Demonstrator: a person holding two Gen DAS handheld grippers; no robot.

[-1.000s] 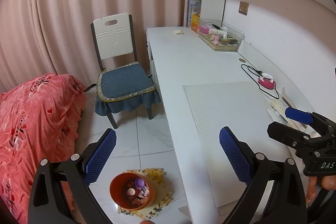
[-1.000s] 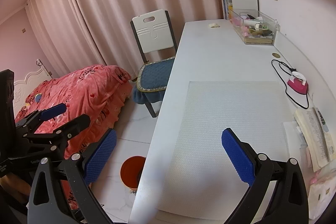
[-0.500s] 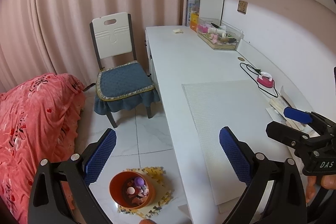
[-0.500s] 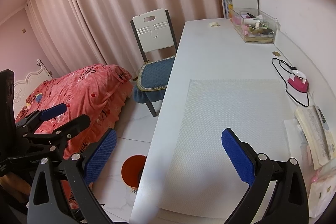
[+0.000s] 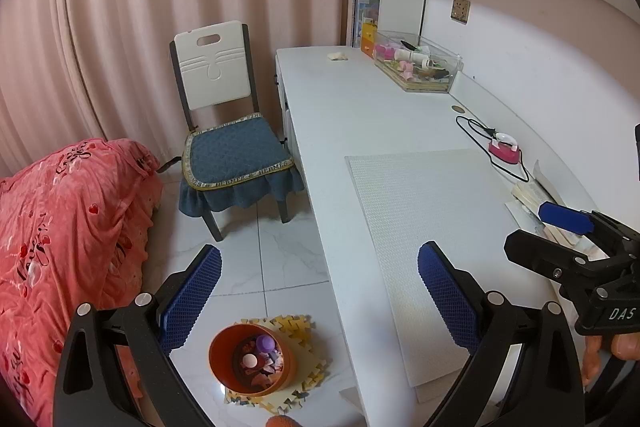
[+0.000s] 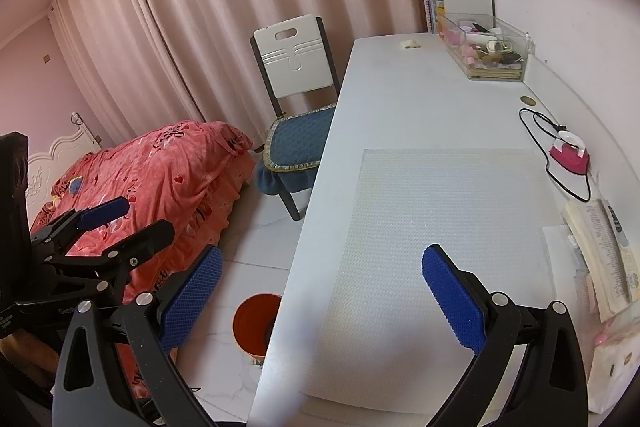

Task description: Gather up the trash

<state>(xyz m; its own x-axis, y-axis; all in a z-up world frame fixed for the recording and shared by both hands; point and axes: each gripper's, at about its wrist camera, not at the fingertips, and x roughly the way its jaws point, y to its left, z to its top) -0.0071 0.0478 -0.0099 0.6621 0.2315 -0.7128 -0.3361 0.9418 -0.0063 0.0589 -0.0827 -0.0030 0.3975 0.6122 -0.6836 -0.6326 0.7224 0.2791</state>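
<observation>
An orange trash bin (image 5: 252, 359) stands on a foam mat on the floor beside the white desk (image 5: 360, 115); it holds several scraps. It also shows in the right wrist view (image 6: 256, 323), partly hidden by the desk edge. A small crumpled scrap (image 5: 337, 56) lies at the desk's far end, also in the right wrist view (image 6: 409, 44). My left gripper (image 5: 320, 299) is open and empty above the floor and desk edge. My right gripper (image 6: 320, 299) is open and empty above the desk's near end.
A white textured mat (image 6: 440, 227) covers the near desk. A clear box of items (image 5: 416, 67), a pink device with a black cable (image 5: 505, 147) and papers (image 6: 604, 247) lie along the wall. A chair with a blue cushion (image 5: 232, 147) and a red-covered bed (image 5: 60, 227) stand left.
Both views shift only slightly; the grippers stay open and empty and nothing on the desk or floor has moved.
</observation>
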